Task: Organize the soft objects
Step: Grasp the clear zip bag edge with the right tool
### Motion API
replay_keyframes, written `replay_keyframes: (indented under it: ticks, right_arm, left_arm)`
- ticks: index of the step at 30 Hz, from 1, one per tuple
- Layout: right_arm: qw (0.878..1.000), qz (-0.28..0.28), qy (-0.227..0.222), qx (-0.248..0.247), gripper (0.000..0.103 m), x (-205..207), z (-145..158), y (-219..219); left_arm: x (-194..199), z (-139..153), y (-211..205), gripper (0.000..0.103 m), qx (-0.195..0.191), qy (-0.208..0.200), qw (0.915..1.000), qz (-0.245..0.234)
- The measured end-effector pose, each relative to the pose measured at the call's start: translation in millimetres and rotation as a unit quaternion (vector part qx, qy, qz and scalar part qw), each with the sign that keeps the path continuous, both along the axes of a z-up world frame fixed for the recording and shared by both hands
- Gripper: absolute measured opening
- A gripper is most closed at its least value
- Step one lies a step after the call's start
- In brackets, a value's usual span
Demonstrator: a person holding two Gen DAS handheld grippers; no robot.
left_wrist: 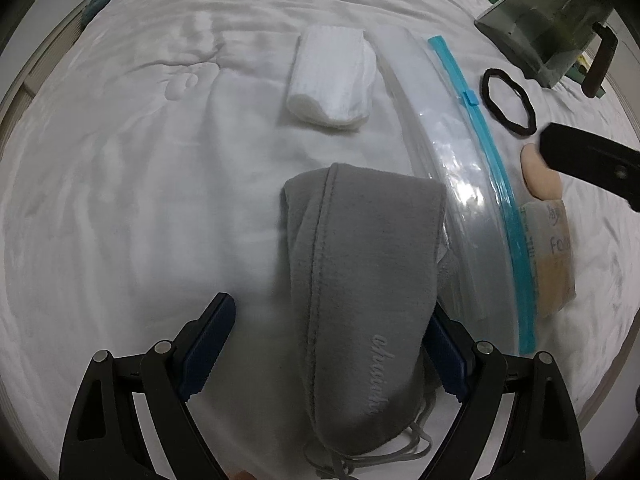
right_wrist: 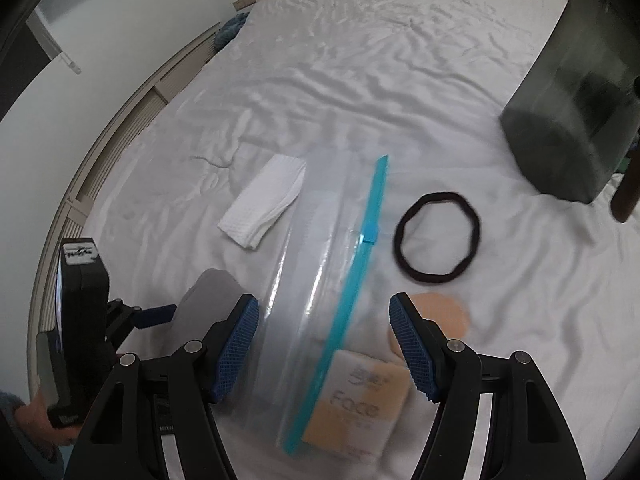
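Note:
A grey fabric pouch [left_wrist: 360, 280] lies on the white bed, its far end over a clear zip bag [left_wrist: 464, 184] with a teal zipper strip [left_wrist: 492, 168]. My left gripper [left_wrist: 332, 344] is open, its fingers on either side of the pouch. My right gripper [right_wrist: 324, 344] is open above the zip bag [right_wrist: 320, 264], empty. A folded white cloth [left_wrist: 332, 76] lies beyond the pouch. A black hair band [right_wrist: 438, 236], a peach round puff [right_wrist: 440, 316] and a "Face" packet [right_wrist: 360, 404] lie right of the zipper.
A dark translucent container [right_wrist: 572, 120] stands at the right on the bed. The bed's left edge meets a slatted frame [right_wrist: 120, 136] and wall. The white sheet [left_wrist: 140, 160] is wrinkled.

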State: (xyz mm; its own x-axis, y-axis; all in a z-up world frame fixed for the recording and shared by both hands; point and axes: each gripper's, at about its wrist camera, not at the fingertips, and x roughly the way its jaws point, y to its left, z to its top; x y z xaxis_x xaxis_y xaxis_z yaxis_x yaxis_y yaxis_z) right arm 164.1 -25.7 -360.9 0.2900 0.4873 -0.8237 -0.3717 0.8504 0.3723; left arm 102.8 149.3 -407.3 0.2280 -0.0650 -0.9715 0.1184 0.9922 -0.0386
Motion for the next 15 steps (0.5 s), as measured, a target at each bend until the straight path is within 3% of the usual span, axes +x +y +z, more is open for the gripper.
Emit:
replay_keyframes:
  ticks: [15]
  right_arm:
    - [0.998, -0.023, 0.049, -0.029, 0.068, 27.7, -39.3, 43.8]
  left_arm:
    - [-11.2, -10.0, 23.2, 0.087, -0.025, -0.012, 0.9994, -0.020]
